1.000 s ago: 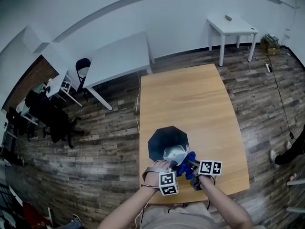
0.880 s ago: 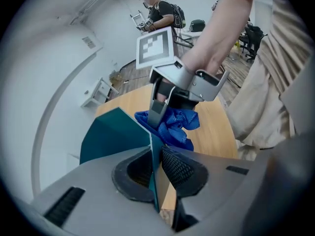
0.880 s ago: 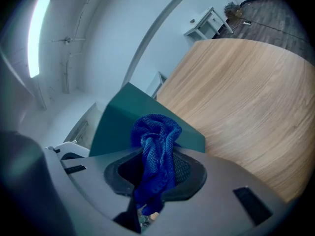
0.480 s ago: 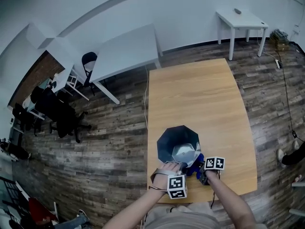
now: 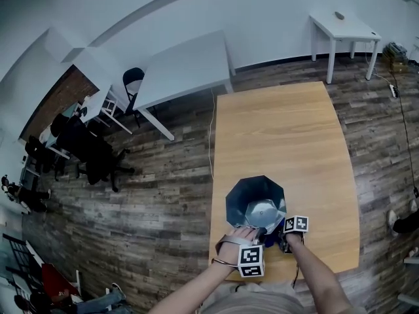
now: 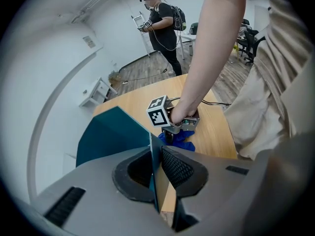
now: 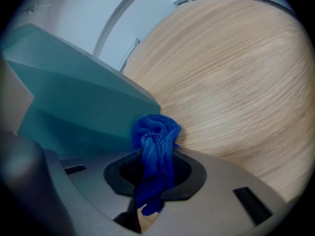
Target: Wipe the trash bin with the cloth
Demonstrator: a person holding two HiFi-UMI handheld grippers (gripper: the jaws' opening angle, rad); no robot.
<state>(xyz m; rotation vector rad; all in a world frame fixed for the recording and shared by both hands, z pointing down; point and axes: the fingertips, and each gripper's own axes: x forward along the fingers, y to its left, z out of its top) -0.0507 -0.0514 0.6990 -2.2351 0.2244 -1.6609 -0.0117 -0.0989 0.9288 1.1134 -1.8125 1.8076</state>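
A dark teal faceted trash bin stands near the front edge of the wooden table. My left gripper is shut on the bin's thin near rim; in the left gripper view the wall runs between the jaws of that gripper. My right gripper sits low at the bin's right side, shut on a bunched blue cloth. The cloth presses against the bin's outer wall just above the tabletop. From the left gripper view the cloth shows under the right gripper's marker cube.
A large white table stands beyond the wooden one, a small white table at the far right. Dark office chairs stand on the floor to the left. A person stands in the background.
My right gripper has come down along the bin's right side with the cloth, from rim height to near the tabletop. The left gripper has kept its hold on the rim.
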